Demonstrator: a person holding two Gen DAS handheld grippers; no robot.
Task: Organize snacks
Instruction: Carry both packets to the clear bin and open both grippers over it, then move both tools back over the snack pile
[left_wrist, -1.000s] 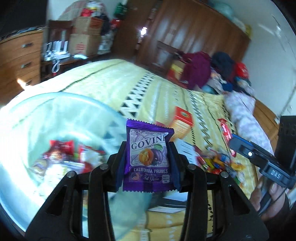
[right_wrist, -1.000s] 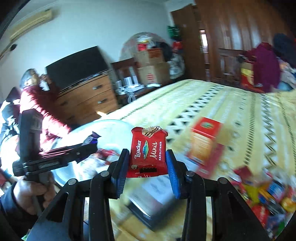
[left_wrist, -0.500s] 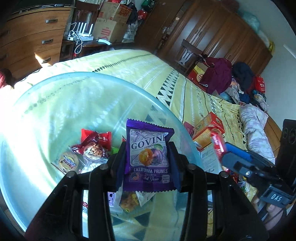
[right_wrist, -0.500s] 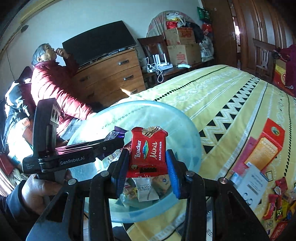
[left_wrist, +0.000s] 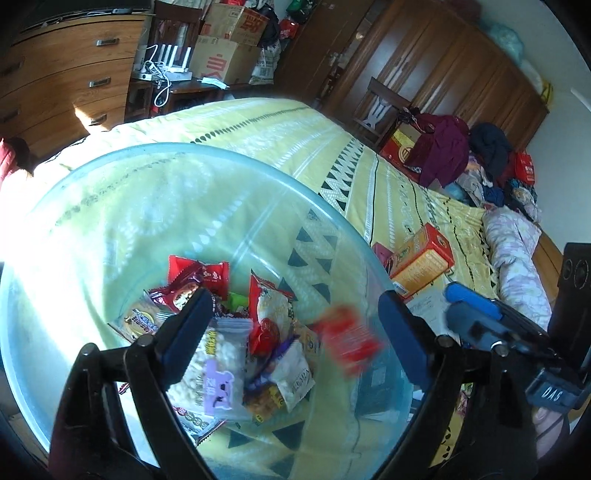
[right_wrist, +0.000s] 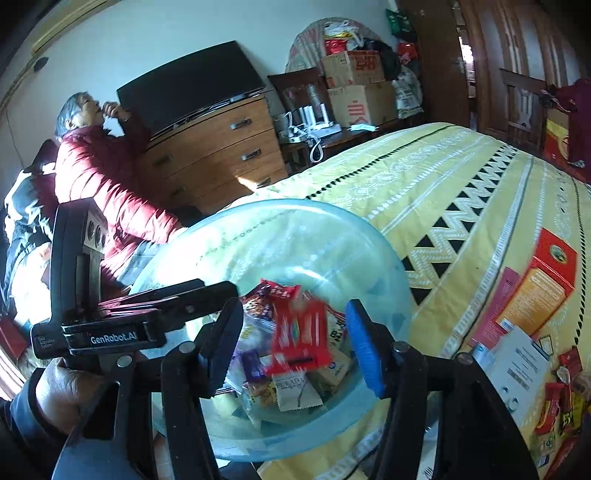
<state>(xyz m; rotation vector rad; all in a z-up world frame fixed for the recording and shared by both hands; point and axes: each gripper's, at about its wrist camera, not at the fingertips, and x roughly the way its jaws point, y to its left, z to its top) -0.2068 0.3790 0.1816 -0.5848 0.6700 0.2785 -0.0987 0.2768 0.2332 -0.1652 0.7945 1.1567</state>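
A translucent light-blue bowl (left_wrist: 258, 166) (right_wrist: 295, 205) sits on the yellow bedspread and holds several wrapped snacks (left_wrist: 266, 317). My left gripper (left_wrist: 295, 328) hangs over the bowl, its jaws opening wide with nothing between them. A purple pack (right_wrist: 253, 363) lies among the snacks below. My right gripper (right_wrist: 295, 339) is also over the bowl with its jaws opening. A red wafer pack (right_wrist: 301, 339) (left_wrist: 349, 343), blurred, falls between them, clear of both pads. The left gripper (right_wrist: 147, 310) shows from the side in the right wrist view.
An orange-red box (left_wrist: 421, 262) (right_wrist: 535, 291) and a white card (right_wrist: 517, 365) lie on the bed right of the bowl, with loose snacks (right_wrist: 557, 406) beyond. A person in a red jacket (right_wrist: 99, 177) sits by a wooden dresser (right_wrist: 214, 147). Clothes (left_wrist: 461, 155) are piled far right.
Both grippers came over the bowl, then opened. The purple prune pack has left the left gripper, and the red wafer pack is dropping out of the right one.
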